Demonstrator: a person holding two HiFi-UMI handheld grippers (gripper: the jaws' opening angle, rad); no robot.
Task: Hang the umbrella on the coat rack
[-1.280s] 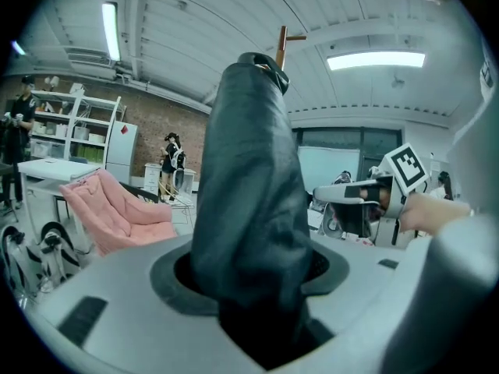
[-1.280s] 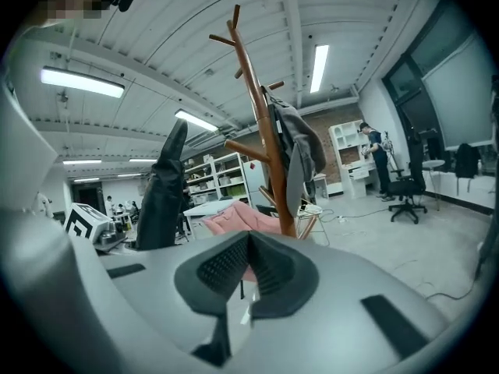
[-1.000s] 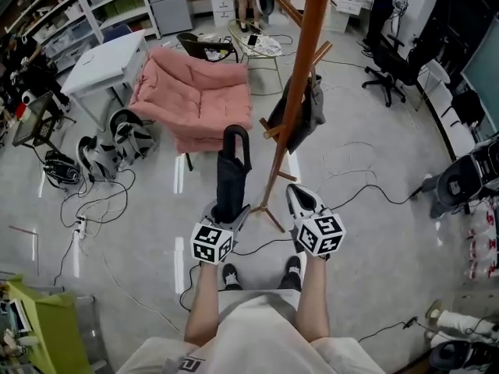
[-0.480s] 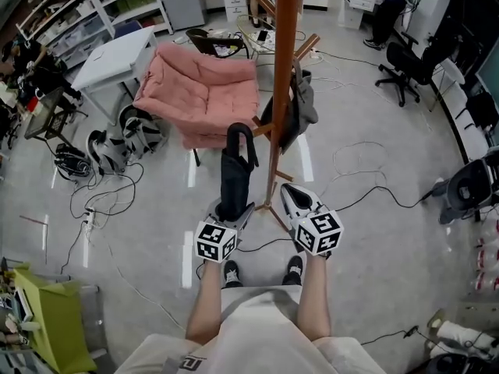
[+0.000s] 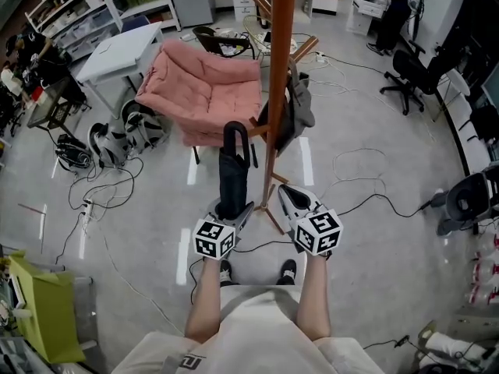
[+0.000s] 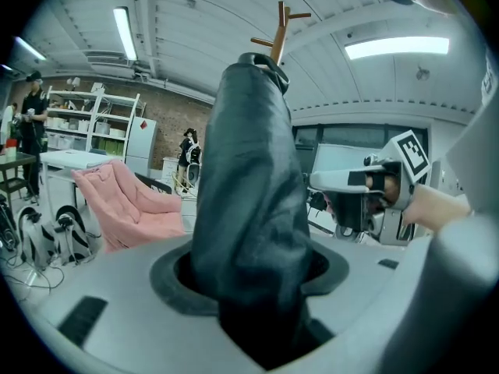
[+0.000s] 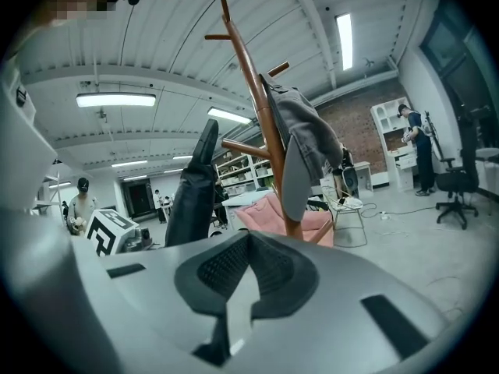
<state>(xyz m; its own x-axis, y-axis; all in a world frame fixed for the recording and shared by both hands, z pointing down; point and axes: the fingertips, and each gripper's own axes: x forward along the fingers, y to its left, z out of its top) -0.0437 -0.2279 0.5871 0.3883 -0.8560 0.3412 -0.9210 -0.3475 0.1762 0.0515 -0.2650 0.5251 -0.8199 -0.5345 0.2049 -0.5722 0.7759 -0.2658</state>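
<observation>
Head view alone gives the layout. The left hand-held gripper (image 5: 231, 209) and right hand-held gripper (image 5: 290, 199) sit side by side, apart, above the person's shoes, w/ the coat rack (image 5: 277, 92) foot just beyond them.

Left gripper view alone shows the grip up close: jaws clamped on the umbrella (image 6: 249, 209), dark fabric filling the gap btwn them. The rack's top prongs peek over the umbrella's top, and the right hand-held gripper is off to the right.

Right gripper view alone shows that gripper's jaws pressed together w/ nothing btwn them. It also shows the rack's upper pegs and a grey jacket (image 7: 304, 154) draped on one.

Room:
- Pale grey floor (image 5: 374, 232) w/ cables strewn across it and white tape marks.
- Pink padded chair (image 5: 207, 92) behind the rack.
- White desk (image 5: 117, 49) and shelving (image 5: 78, 2) toward the floor's far-left corner.
- Black office chair (image 5: 413, 68) far right.
- Green bin-like thing (image 5: 43, 318) at the near-left corner.
- People standing in the bkgd.

Umbrella: black, folded & wrapped, held upright w/ a curved handle loop at the top and the lower end in the left jaws. It stands just left of the rack pole, on no peg.
</observation>
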